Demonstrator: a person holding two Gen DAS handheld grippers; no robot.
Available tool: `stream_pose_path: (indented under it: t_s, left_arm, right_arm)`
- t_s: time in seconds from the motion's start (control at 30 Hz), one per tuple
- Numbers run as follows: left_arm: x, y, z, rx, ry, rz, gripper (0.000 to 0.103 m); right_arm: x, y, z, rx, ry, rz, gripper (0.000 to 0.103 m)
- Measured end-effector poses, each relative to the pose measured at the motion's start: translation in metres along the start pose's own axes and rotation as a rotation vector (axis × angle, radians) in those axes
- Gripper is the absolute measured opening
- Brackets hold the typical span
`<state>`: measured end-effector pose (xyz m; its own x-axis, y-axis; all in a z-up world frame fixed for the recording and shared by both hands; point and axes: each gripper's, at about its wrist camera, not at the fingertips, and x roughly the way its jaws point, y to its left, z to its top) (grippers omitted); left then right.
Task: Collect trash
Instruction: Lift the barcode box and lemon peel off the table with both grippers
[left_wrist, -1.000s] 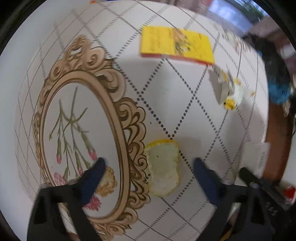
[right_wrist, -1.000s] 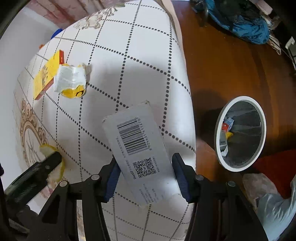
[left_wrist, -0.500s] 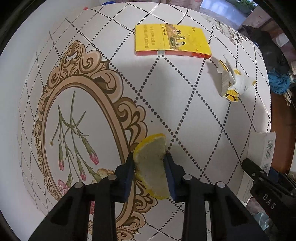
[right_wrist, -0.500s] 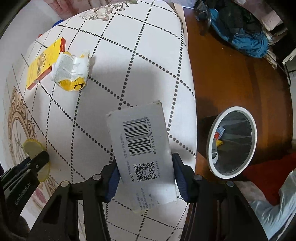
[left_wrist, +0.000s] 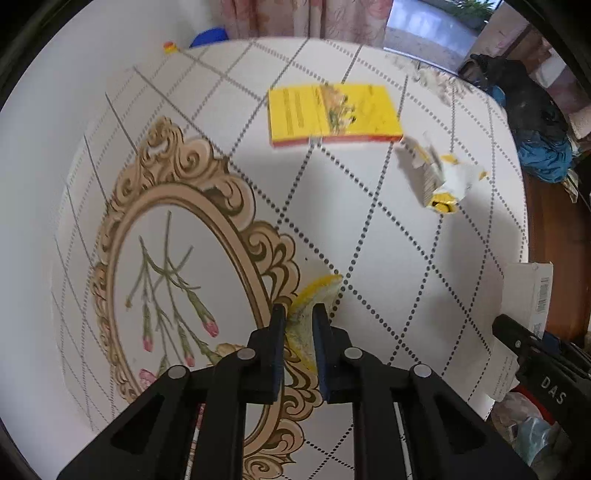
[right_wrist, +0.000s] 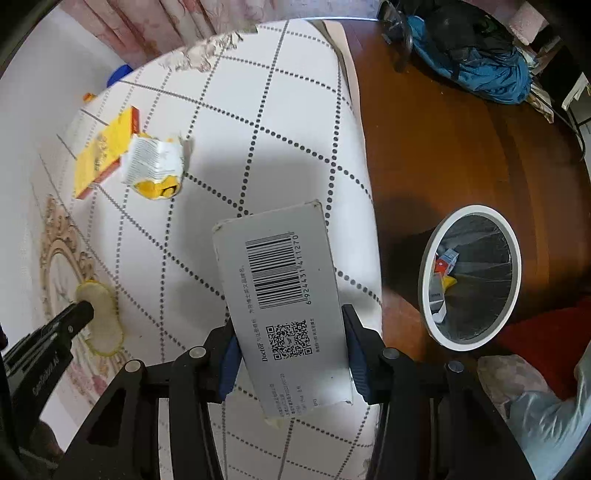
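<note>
— Left wrist view: what does the surface look like?

— A white tablecloth (left_wrist: 406, 258) with dotted diamond lines and an ornate gold oval framing pink flowers. A yellow box (left_wrist: 334, 112) lies flat toward the far side, and a crumpled yellow-and-white wrapper (left_wrist: 439, 177) sits just beside its right end. Pink curtains (left_wrist: 295, 18) hang behind the table.

— And the room past the table edge?

— The right wrist view shows a dark wooden floor (right_wrist: 461, 147), a blue bag (right_wrist: 476, 62) lying on it far off, and a white-rimmed trash bin (right_wrist: 471, 277) standing close to the table, lined with a dark bag and already holding a few small cartons.

— How does the left gripper (left_wrist: 299, 314) stand?

— It points down toward the gold frame's edge, its jaws clamped on a lemon peel (left_wrist: 312, 299), pale pith and yellow rim showing between the fingers.

— The right gripper (right_wrist: 291, 347)?

— Its blue-padded jaws pinch a grey carton (right_wrist: 280, 291) by the long sides, barcode and QR code facing up. The carton sits over the table's near right edge, the bin off to its right.
</note>
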<state>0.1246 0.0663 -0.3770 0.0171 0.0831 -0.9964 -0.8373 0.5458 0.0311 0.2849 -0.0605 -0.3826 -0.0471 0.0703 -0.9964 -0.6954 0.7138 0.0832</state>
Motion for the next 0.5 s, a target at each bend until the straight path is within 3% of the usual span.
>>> stream_pose_path:
  t_s: [0.5]
  left_arm:
    - [-0.078, -0.009, 0.002, -0.001, -0.136, -0.005, 0.001]
  right_arm:
    - [-0.060, -0.046, -0.015, 0.067, -0.087, 0.104, 0.052]
